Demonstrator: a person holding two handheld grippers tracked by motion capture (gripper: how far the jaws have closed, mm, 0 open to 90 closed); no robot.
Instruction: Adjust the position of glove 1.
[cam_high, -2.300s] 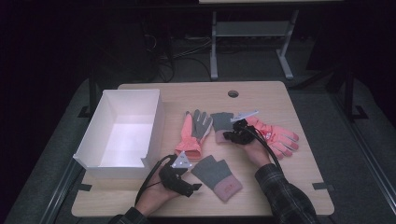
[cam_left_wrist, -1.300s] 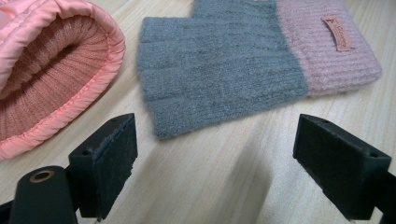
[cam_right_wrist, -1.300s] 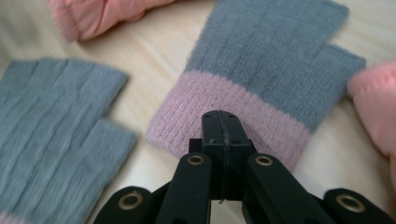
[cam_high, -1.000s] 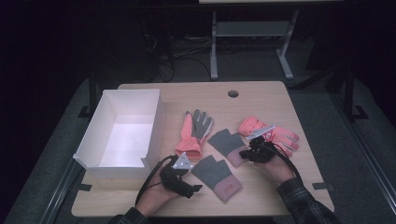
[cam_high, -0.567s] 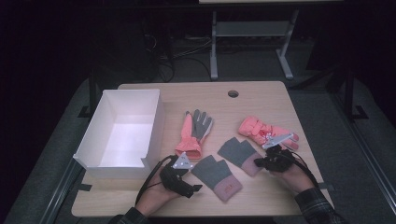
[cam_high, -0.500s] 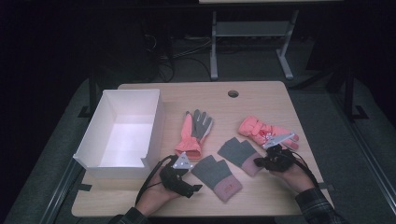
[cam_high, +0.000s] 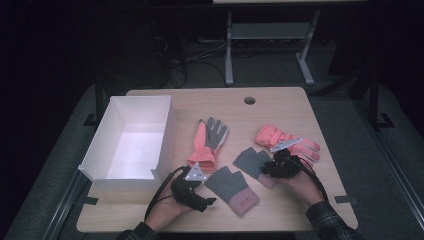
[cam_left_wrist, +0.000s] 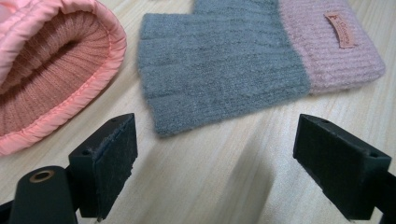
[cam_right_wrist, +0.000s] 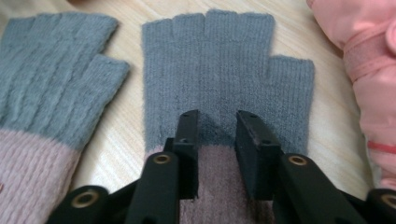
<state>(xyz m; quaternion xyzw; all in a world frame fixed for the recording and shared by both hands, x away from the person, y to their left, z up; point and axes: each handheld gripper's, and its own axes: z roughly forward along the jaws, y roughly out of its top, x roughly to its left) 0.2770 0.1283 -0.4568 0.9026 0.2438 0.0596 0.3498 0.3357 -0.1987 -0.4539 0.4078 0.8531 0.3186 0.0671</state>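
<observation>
Gloves on the bench (cam_high: 310, 102)
Right gripper (cam_right_wrist: 216, 122) pinches a grey glove (cam_right_wrist: 224, 70); left gripper (cam_left_wrist: 212, 154), at seven o'clock, gapes wide.

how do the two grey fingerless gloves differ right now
The right grey fingerless glove is pinched at its cuff by the right gripper; the left grey fingerless glove lies free ahead of the open left gripper. In the high view the right one sits farther from the person, beside a pink glove. Both are grey knit with pink cuffs, lying flat.
</observation>
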